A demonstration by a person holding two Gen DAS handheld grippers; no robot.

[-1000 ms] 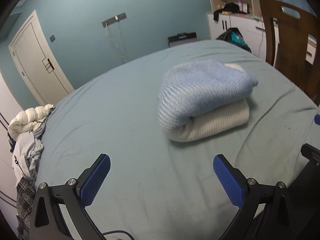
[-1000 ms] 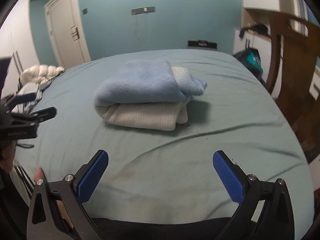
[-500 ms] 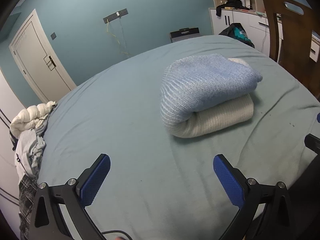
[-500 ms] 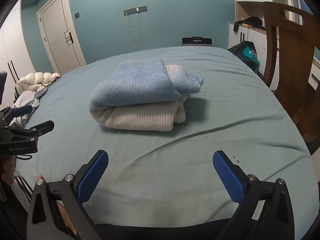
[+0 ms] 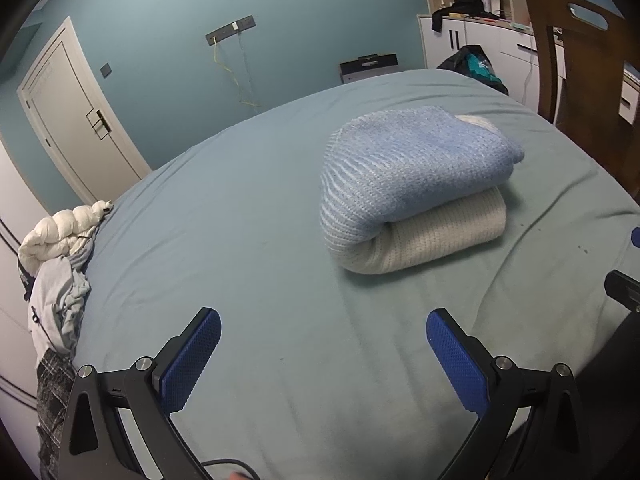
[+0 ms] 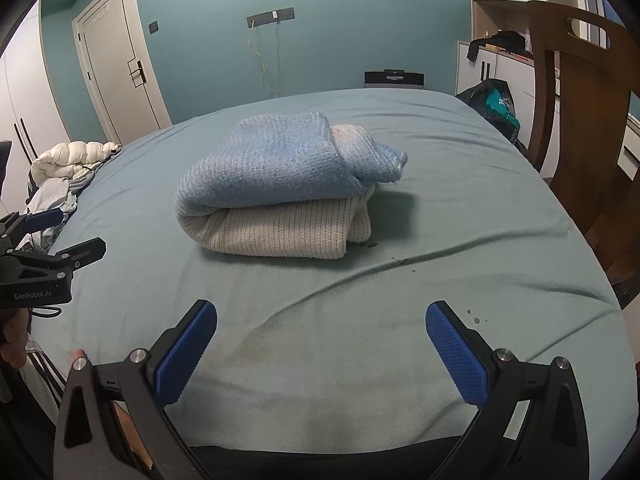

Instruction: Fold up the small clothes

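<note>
A folded knit garment, light blue on top (image 5: pixel 404 172) and cream below (image 5: pixel 436 232), lies in a thick bundle on the teal bed (image 5: pixel 240 264). It also shows in the right wrist view (image 6: pixel 280 168). My left gripper (image 5: pixel 322 356) is open and empty, held above the bed in front of the bundle and to its left. My right gripper (image 6: pixel 320 348) is open and empty, near the bed's front edge, well short of the bundle. The left gripper also shows at the left edge of the right wrist view (image 6: pixel 60 236).
A heap of unfolded clothes (image 5: pixel 60 264) with a white puffy jacket (image 6: pixel 72 158) lies at the bed's left edge. A wooden chair (image 6: pixel 580 120) stands at the right side. A dark bag (image 6: pixel 494 100) and white cabinets sit at the back right.
Both grippers have moved slightly closer to the bundle and tilted. Jaws stay open. The bundle has not moved.
</note>
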